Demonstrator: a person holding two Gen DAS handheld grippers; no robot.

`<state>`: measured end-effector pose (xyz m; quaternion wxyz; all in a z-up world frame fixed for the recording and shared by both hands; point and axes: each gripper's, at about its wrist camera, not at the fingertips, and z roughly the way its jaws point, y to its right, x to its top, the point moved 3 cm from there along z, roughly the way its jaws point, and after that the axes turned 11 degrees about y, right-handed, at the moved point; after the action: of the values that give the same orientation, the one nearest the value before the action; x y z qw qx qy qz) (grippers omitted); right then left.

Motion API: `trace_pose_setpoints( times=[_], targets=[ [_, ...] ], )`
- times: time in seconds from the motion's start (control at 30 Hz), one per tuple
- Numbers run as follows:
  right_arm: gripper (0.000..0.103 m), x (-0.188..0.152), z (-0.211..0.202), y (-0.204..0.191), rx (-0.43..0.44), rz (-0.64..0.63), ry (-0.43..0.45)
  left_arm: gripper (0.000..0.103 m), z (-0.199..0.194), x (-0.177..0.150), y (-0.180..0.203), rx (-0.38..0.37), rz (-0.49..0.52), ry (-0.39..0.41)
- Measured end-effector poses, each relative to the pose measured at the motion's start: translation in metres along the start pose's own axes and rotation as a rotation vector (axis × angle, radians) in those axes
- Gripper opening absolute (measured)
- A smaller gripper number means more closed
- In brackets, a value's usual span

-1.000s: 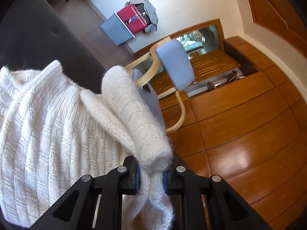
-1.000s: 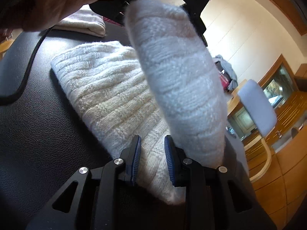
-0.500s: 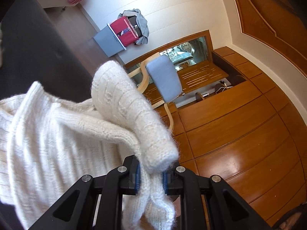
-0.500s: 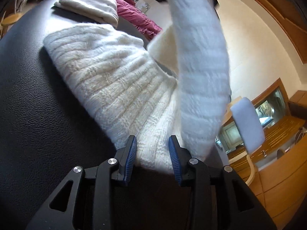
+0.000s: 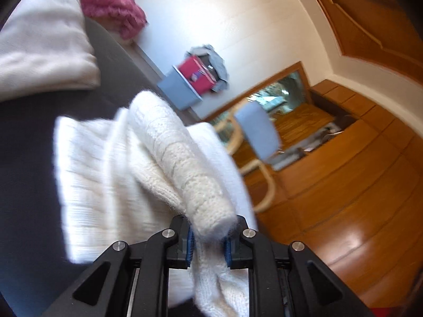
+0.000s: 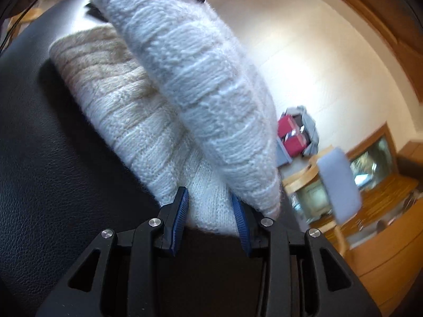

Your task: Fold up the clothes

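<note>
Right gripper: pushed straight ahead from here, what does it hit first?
The white knit sweater: its edge already sits between the open right gripper fingers, on the black surface. Whether they touch it is unclear.

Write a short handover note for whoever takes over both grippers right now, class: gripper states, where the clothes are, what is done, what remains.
Left gripper: shut on the white knit sweater, pinching a lifted fold.
Right gripper: open, with the sweater's edge between its fingers.
The sweater's body lies on the black surface; one part hangs raised above it.
A folded cream garment and a pink garment sit further back.
Left: lay the raised part over, finish folding.
</note>
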<state>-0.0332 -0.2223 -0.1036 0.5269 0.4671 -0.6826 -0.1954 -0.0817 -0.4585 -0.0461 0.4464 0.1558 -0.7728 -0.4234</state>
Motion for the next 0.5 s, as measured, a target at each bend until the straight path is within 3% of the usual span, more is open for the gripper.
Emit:
trace_pose_setpoints(
  times=[0.1,0.17,0.27,0.4,0.5],
  targets=[
    [0.037,0.002,-0.006,-0.008,-0.032,-0.096,0.050,0.016,-0.004,-0.006,-0.015,0.124,0.066,0.001],
    [0.035,0.003,-0.010,-0.013,-0.053,-0.159,0.084,0.016,-0.002,-0.011,-0.025,0.171,0.055,-0.008],
    [0.035,0.006,-0.018,-0.017,-0.035,-0.201,0.128,0.018,-0.004,-0.013,-0.044,0.137,-0.014,-0.004],
    [0.035,0.016,-0.041,0.005,0.209,-0.027,0.207,0.019,-0.003,-0.012,-0.060,0.069,-0.102,0.009],
    [0.035,0.019,-0.056,0.040,0.400,0.190,0.283,0.019,0.001,-0.009,-0.064,0.064,-0.120,-0.014]
  ],
)
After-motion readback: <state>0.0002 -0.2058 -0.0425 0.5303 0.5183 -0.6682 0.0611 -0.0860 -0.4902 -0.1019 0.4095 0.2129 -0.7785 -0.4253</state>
